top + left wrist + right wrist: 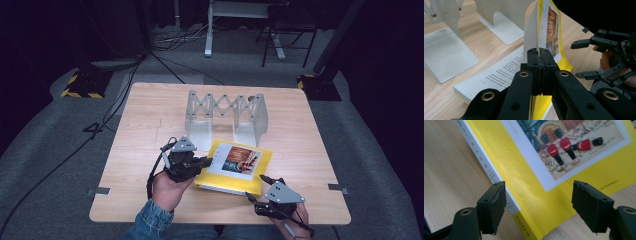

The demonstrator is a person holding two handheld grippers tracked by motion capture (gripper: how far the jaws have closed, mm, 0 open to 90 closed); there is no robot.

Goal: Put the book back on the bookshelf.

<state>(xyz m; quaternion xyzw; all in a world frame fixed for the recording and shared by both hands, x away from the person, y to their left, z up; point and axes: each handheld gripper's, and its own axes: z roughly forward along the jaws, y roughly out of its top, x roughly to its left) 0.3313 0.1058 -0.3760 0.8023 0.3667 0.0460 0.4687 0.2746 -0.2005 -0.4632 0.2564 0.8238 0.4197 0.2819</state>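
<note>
While the left gripper (pixel 539 53) pinches the book's (pixel 235 167) cover and lifts it, pages show. Close by its corner, the right gripper (pixel 539 202) is wide open, holding nothing.

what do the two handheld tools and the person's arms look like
Both tools are black, with linkage arms and brass-ringed pivot holes. The left tool and right tool each carry a grey three-cornered plate on top and trail a black cable. Their jaw pads are blocky, with worn edges. The left forearm wears a blue denim sleeve.

A yellow book (pixel 235 167) lies flat on the table, front cover lifted slightly.
</note>
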